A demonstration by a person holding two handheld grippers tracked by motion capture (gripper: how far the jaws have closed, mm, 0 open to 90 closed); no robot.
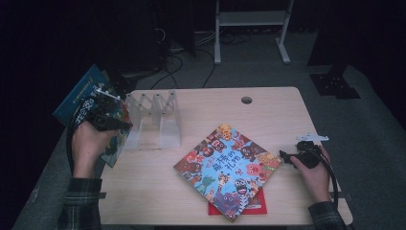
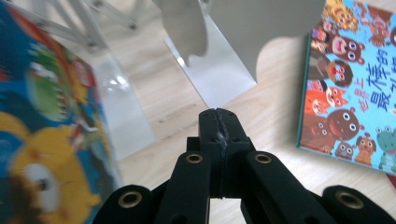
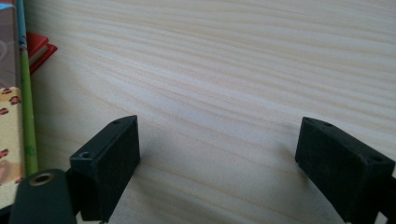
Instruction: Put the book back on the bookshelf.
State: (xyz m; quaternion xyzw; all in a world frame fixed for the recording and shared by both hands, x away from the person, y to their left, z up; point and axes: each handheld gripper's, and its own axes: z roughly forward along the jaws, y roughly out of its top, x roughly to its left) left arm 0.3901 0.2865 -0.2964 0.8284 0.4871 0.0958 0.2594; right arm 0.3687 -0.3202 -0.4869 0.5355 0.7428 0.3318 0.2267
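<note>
Left gripper (image 2: 219,126) jaws closed, raised beside tilted book (image 1: 91,103) | right gripper (image 3: 217,158) wide open, empty, low over table (image 3: 233,70)

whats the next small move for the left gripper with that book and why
Probably tip the book upright and ease it right into the rack's nearest slot. The left gripper looks shut; the high view suggests it grips the book, tilted at the table's left edge just beside the rack. The right gripper rests open.
</note>
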